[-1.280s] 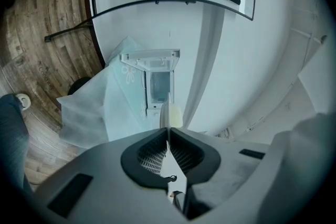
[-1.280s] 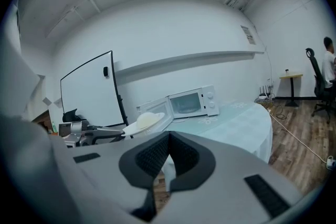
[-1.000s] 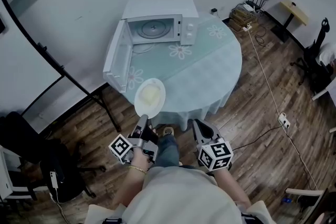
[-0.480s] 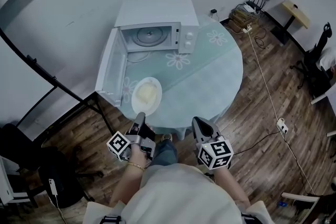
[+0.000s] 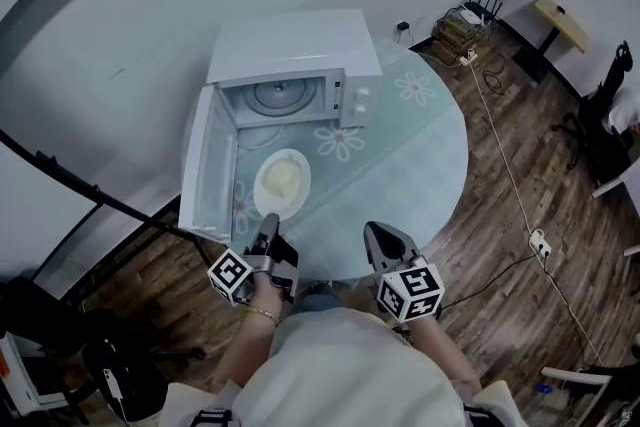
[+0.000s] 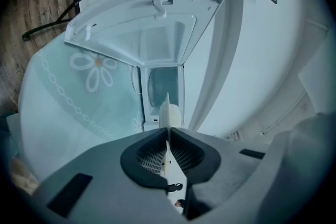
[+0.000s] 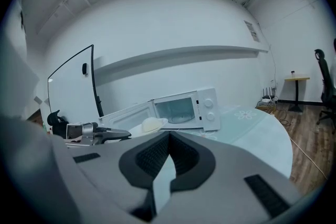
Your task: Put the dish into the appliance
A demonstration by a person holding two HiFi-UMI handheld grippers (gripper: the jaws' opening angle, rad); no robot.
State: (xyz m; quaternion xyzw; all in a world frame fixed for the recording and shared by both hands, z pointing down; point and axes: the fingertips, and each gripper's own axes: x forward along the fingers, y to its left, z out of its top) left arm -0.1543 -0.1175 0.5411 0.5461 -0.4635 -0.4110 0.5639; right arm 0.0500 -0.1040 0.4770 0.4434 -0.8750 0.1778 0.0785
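Dish (image 5: 282, 183) with pale food is over the table (image 5: 420, 155) before the open microwave (image 5: 290, 45), rim pinched by the left gripper (image 5: 271, 221), while the right gripper (image 5: 376, 231) is closed and empty.

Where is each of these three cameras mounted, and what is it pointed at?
Head view: on the person's head, looking down at the table, open microwave, left gripper, right gripper, forearms and torso.
Left gripper view: rides the left gripper, looking along its jaws, shut on the plate, into the microwave.
Right gripper view: rides the right gripper, jaws together and empty, facing the microwave; left gripper shows.
Shared: all show microwave and plate.
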